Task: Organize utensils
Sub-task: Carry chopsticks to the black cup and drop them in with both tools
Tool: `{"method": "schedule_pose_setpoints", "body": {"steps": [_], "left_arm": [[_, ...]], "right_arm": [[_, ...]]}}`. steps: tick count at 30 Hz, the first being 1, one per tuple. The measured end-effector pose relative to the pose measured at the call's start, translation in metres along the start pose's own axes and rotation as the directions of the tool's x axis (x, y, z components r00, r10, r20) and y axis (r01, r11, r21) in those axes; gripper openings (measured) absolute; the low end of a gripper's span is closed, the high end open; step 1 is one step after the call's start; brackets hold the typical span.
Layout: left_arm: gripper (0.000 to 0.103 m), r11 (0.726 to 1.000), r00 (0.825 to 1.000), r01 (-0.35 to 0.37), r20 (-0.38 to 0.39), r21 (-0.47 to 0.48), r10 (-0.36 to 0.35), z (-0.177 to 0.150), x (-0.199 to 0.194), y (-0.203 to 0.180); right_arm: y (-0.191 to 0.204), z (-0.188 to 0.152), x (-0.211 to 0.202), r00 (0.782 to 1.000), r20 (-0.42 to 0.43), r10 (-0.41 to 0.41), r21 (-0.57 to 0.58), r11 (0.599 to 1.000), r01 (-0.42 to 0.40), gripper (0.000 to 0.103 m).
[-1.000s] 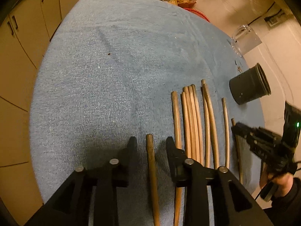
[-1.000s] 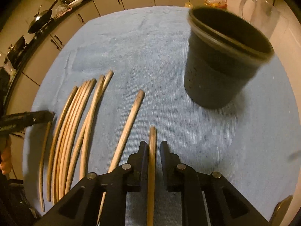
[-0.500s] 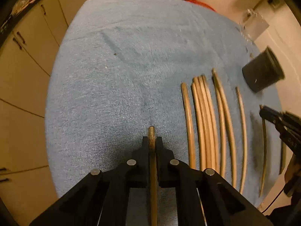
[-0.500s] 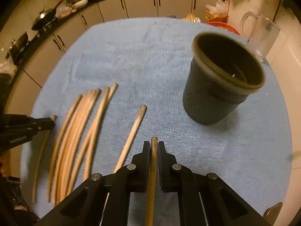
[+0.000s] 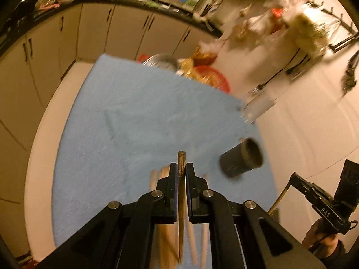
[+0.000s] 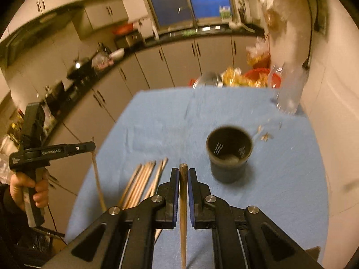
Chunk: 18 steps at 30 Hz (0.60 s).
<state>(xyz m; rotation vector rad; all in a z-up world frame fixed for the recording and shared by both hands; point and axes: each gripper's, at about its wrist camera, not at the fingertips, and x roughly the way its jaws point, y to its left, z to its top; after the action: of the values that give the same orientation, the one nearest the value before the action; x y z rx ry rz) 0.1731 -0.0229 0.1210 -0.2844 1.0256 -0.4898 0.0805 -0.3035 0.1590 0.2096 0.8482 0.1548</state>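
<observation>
My left gripper (image 5: 181,168) is shut on a wooden chopstick (image 5: 181,192) and holds it raised above the blue cloth. My right gripper (image 6: 183,174) is shut on another chopstick (image 6: 183,206), also lifted. Several loose chopsticks (image 6: 143,181) lie side by side on the cloth, left of the right gripper; they also show under the left gripper (image 5: 165,242). A black cup (image 6: 228,154) stands upright ahead and right of the right gripper; it also shows in the left wrist view (image 5: 243,160). The other gripper shows in each view, left (image 6: 89,145) and right (image 5: 292,179).
A blue cloth (image 6: 170,116) covers the table. A clear glass jug (image 6: 289,92) stands at the far right corner. A red basket with bags (image 5: 206,76) and a metal bowl (image 5: 160,60) sit past the far edge. Kitchen cabinets run along the left and back.
Both grippers have lifted and tilted up with their chopsticks, so the views now look across the table toward the cabinets. The left one shut on its chopstick a second ago.
</observation>
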Motion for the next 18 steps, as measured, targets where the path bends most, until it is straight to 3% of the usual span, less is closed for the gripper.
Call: {"method": "schedule_pose_setpoints", "body": {"steps": [6,18], "left_arm": [[0.007,0.998,0.997,0.045,0.056,0.053,-0.048,0.019,-0.001,-0.043],[0.007,0.989,0.988,0.061,0.134,0.132,-0.079,0.064,-0.021,-0.094]], "right_arm": [[-0.003,0.024,-0.033,0.996,0.092,0.000,0.005,1.000,-0.001,0.008],[-0.011,0.059,-0.078,0.983,0.186,0.006,0.018,1.000,-0.009,0.008]]}}
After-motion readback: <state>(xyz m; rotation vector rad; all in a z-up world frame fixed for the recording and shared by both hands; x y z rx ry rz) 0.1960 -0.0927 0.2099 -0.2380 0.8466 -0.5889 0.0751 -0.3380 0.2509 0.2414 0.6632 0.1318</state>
